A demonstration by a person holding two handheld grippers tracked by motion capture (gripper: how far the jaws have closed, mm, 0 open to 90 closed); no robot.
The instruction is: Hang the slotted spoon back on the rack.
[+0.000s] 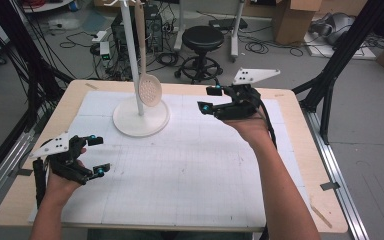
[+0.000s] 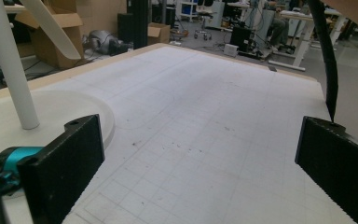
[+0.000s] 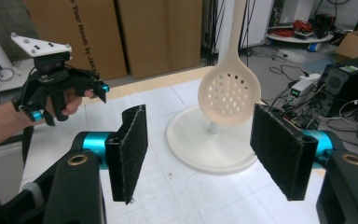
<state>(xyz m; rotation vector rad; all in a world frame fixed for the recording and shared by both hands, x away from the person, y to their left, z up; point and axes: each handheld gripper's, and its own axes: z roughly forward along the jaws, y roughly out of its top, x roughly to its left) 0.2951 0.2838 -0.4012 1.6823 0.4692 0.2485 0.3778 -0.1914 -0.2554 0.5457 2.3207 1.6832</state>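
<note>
Skimmer (image 3: pixel 229 91) with a round, holed head hangs from a white stand (image 1: pixel 130 50), its head just above the stand's round base (image 1: pixel 141 120). In the right gripper view it sits ahead of the right gripper (image 3: pixel 200 151), framed between the two fingers (image 3: pixel 131 149) but well beyond them, untouched. Those fingers stand apart with nothing between them. In the high view the right gripper (image 1: pixel 211 99) is held above the worktop (image 1: pixel 190 165), to the right of the base and pointing toward it. The left gripper (image 1: pixel 97 155) rests low at the near left of the worktop, its fingers (image 2: pixel 67 163) wide apart and holding nothing, the base just ahead and to their left.
</note>
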